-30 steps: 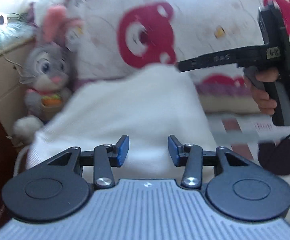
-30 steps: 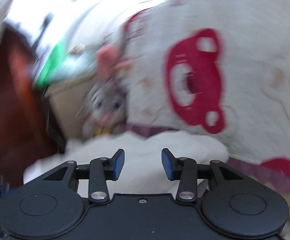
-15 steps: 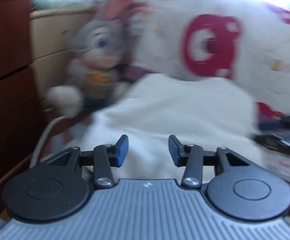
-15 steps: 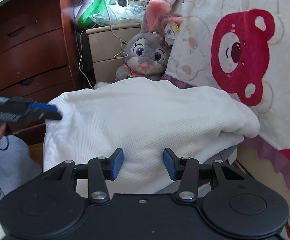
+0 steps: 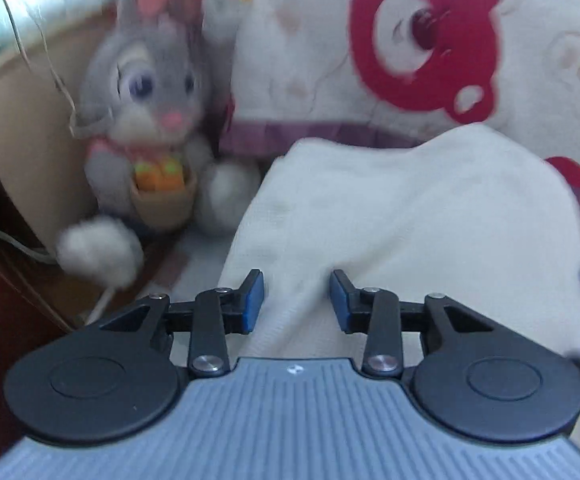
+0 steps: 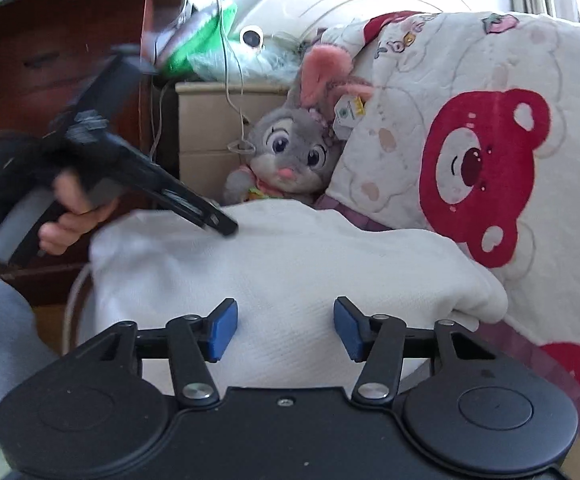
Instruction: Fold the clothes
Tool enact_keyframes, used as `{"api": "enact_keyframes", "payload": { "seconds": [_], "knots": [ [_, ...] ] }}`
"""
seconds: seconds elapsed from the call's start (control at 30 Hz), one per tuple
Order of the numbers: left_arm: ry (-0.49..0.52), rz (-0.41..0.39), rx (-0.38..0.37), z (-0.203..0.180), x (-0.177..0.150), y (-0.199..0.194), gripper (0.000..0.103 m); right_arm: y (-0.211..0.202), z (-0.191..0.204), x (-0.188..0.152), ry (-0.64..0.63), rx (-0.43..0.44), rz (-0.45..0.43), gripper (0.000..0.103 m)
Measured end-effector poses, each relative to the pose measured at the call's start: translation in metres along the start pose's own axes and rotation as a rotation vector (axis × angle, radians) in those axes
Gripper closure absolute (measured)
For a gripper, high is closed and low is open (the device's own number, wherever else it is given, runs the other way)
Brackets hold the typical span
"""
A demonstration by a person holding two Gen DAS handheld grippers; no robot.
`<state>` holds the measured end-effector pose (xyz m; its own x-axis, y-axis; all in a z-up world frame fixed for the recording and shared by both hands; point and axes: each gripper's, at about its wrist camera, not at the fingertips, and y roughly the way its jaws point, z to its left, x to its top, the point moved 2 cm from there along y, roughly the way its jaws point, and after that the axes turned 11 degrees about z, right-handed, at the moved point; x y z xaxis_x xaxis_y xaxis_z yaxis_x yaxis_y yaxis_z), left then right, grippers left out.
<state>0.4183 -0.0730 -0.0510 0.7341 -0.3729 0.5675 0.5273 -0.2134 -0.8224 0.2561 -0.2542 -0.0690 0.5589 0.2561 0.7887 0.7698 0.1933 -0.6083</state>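
Observation:
A white knitted garment (image 5: pixel 409 208) lies heaped on the bed against a quilt. My left gripper (image 5: pixel 295 298) hovers over its near left edge. Its jaws are closing, with a ridge of the cloth rising between the blue pads, which do not press on it. The right wrist view shows the same garment (image 6: pixel 290 264) spread wide. My right gripper (image 6: pixel 286 328) stands just above its near part. Its jaws are opening and nothing is between them. In that view a hand holds the left gripper (image 6: pixel 220 222), its tip over the garment's far left corner.
A grey plush rabbit (image 6: pixel 290 152) sits behind the garment, against a beige bedside cabinet (image 6: pixel 206 120). A white quilt with red bears (image 6: pixel 481 176) rises at the right. Dark wooden drawers (image 6: pixel 50 60) stand at the left. A white cord (image 5: pixel 10 240) hangs by the cabinet.
The left gripper has swung in from the left to the garment's corner near the rabbit, and its jaws have narrowed a little. The right gripper's jaws have spread wider.

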Motion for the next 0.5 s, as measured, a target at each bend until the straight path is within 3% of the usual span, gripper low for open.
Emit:
{"api": "enact_keyframes", "payload": {
  "seconds": [0.07, 0.2, 0.33, 0.43, 0.47, 0.5],
  "knots": [
    [0.016, 0.025, 0.015, -0.002, 0.014, 0.010, 0.067, 0.001, 0.001, -0.002, 0.004, 0.001, 0.012, 0.043],
    [0.082, 0.046, 0.157, -0.010, 0.025, 0.025, 0.072, -0.010, 0.004, -0.016, 0.028, 0.041, 0.032, 0.041],
    [0.032, 0.040, 0.224, -0.010, 0.036, 0.034, 0.069, -0.024, 0.018, -0.038, 0.026, 0.138, 0.070, 0.041],
    [-0.026, 0.009, 0.333, -0.007, 0.033, 0.025, 0.070, -0.033, 0.033, -0.061, 0.012, 0.212, 0.134, 0.042],
    [-0.046, -0.015, 0.332, -0.006, 0.030, 0.016, 0.070, -0.038, 0.038, -0.068, 0.016, 0.238, 0.149, 0.043],
    [-0.070, -0.044, 0.282, -0.006, 0.026, 0.006, 0.068, -0.043, 0.040, -0.075, 0.023, 0.250, 0.154, 0.043]
  ]
}}
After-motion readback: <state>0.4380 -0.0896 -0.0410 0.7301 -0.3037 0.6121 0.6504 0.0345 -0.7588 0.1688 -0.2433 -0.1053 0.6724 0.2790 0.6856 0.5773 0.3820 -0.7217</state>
